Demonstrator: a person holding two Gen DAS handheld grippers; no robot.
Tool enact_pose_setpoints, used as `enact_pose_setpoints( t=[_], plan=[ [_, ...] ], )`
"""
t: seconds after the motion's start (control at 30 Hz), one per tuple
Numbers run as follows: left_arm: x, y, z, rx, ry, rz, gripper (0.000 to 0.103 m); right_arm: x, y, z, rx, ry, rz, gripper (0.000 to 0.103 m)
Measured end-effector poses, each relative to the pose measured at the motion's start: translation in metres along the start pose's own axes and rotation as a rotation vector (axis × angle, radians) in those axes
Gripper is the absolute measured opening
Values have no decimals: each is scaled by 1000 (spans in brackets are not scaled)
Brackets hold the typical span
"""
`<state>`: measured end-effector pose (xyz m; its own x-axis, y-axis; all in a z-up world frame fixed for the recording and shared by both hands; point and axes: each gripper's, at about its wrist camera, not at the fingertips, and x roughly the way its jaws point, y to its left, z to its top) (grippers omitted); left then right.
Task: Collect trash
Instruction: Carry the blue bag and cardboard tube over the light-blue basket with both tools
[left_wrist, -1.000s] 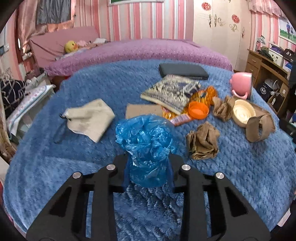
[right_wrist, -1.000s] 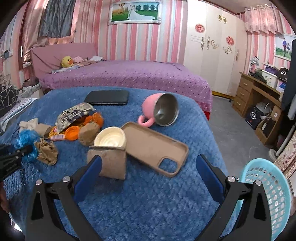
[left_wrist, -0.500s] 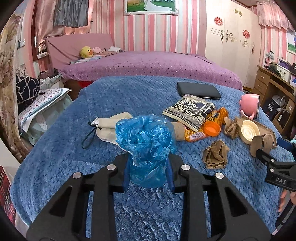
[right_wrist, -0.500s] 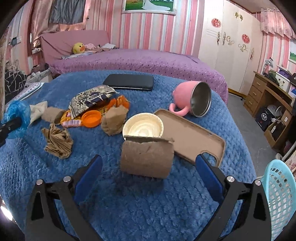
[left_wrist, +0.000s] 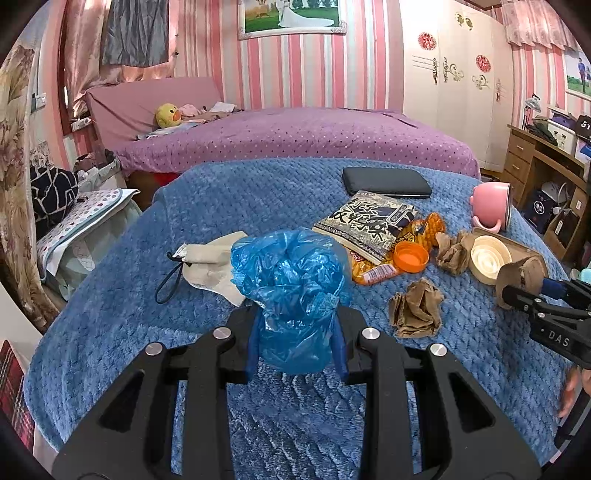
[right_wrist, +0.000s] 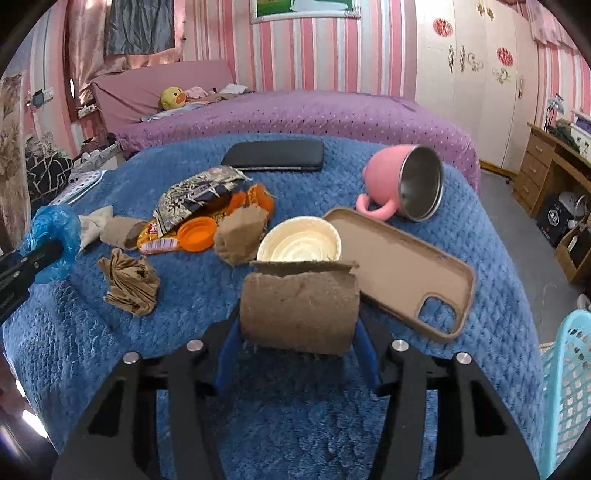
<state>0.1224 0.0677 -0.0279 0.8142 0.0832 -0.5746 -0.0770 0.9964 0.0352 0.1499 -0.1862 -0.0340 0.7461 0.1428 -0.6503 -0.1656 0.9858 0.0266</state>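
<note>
Right wrist: white bowl and pink mug hold nothing.

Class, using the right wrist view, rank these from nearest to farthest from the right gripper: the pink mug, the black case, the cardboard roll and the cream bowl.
1. Cardboard roll: between the pads of the right gripper, whose jaws have just been closing.
2. Cream bowl: just behind the roll.
3. Pink mug: farther back, to the right, on its side.
4. Black case: farthest, near the blanket's back edge.
</note>
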Motion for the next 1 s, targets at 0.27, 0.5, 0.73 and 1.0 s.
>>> enact_pose_setpoints(
  t=[0.27,0.5,0.73,1.0],
  plan=[
    [-17,-19,4,24,-37,-13,30,-28,-9,0,-31,-64,-21,54],
    [-30,-39,9,42,-71,-30,30,-51,-31,0,-22,-101,-32,53],
    [-40,-64,12,53,-80,-63,30,-70,-53,-2,-10,-126,-49,54],
    [-46,-97,11,89,-91,-101,30,-89,-83,-8,11,-143,-80,53]
  ],
)
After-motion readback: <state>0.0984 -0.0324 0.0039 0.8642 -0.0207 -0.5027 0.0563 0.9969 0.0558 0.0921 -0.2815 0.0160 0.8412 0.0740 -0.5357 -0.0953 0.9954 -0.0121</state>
